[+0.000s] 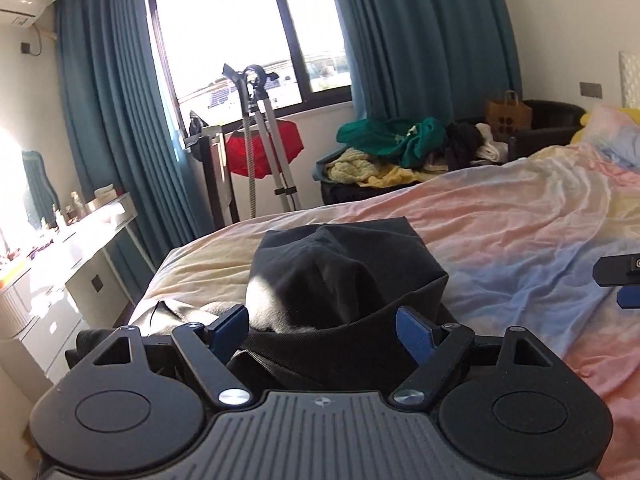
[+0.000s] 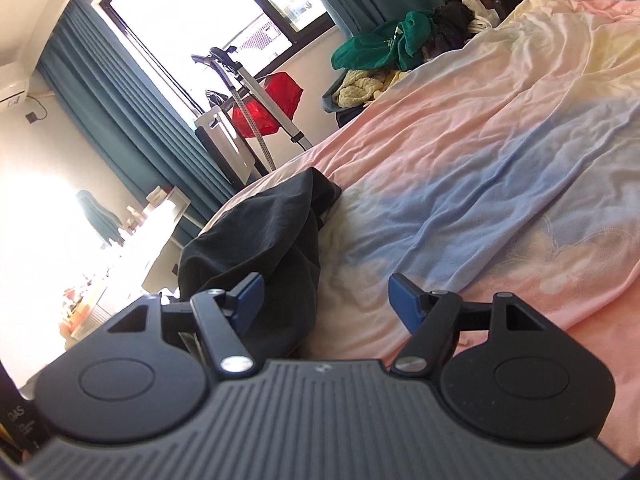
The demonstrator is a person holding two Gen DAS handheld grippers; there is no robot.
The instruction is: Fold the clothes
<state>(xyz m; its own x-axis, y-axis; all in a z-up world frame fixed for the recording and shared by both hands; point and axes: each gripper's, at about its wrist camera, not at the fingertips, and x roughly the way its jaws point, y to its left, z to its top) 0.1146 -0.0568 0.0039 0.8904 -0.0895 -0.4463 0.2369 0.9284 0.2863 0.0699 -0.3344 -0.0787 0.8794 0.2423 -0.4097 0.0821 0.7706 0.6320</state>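
Observation:
A black garment (image 1: 340, 264) lies bunched and partly folded on the pastel bed sheet (image 1: 520, 220), near the bed's left edge. My left gripper (image 1: 322, 332) hovers over the garment's near end, open, its blue pads wide apart with dark cloth lying below them. Part of the right gripper (image 1: 618, 276) shows at the right edge of the left wrist view. In the right wrist view the same black garment (image 2: 256, 240) sits to the left. My right gripper (image 2: 326, 298) is open above the sheet (image 2: 480, 160), its left finger close to the garment, with nothing gripped.
A heap of green, yellow and dark clothes (image 1: 384, 140) (image 2: 380, 48) rests on a dark seat beyond the bed. A garment steamer stand (image 1: 260, 120) with a red item stands by the window. A white dresser (image 1: 80, 240) runs along the left. A paper bag (image 1: 508, 114) is far right.

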